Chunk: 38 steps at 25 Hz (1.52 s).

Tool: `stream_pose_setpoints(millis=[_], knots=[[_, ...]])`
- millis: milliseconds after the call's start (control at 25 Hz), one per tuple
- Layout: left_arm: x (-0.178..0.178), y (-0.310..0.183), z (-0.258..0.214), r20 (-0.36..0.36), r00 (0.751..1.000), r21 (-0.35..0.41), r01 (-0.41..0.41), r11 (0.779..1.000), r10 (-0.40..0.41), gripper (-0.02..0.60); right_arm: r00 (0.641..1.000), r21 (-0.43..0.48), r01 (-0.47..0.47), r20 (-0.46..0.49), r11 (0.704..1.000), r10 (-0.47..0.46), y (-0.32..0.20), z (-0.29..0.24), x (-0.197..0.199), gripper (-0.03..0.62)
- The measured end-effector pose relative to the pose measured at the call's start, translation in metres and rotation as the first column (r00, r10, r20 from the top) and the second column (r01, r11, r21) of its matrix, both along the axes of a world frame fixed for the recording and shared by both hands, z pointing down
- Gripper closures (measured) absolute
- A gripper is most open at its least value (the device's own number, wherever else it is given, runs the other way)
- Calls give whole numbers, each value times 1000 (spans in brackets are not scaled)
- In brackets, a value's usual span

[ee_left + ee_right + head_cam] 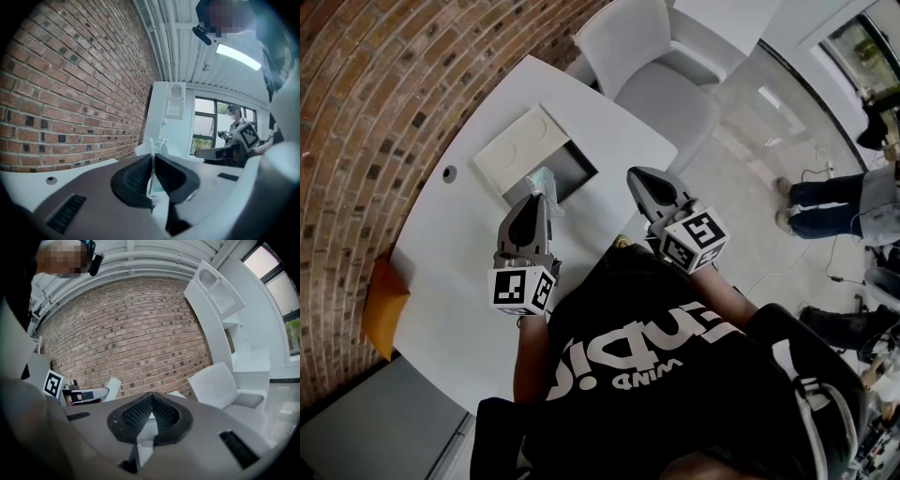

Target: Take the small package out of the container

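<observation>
Head view: white rounded table [469,281] fills left-centre. On it, upper centre, sits a shallow white box w/ grey inside and flipped-open lid [578,161]. The left gripper [536,197] pinches a small clear plastic package [542,179] over the box's lower-left edge. The right gripper [636,175] is centre-right, jaws together, apart from the box

Left gripper view: pads pressed on the thin package [157,145], which sticks up past the tips, mid-frame; red brick wall [70,84] at left

Right gripper view: jaws shut tip to tip, nothing btwn; white chair [220,385] at right
</observation>
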<state>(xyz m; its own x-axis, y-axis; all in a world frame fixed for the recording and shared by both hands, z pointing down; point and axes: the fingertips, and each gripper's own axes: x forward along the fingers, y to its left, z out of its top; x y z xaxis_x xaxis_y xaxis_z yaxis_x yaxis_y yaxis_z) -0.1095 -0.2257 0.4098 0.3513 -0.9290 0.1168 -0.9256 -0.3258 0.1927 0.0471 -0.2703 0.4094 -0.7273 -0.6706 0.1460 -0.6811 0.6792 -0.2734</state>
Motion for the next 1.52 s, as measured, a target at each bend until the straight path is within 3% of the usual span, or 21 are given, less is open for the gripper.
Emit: stream_pose_setpoints(millis=[400, 1520], knots=[[0, 4, 5, 4, 1000, 24, 9, 1000, -9, 554, 999, 38, -31, 27, 999, 30, 0, -11, 3, 594], [-1, 6, 7, -9, 1000, 6, 9, 1000, -9, 554, 999, 58, -28, -16, 998, 29, 5, -8, 4, 594]])
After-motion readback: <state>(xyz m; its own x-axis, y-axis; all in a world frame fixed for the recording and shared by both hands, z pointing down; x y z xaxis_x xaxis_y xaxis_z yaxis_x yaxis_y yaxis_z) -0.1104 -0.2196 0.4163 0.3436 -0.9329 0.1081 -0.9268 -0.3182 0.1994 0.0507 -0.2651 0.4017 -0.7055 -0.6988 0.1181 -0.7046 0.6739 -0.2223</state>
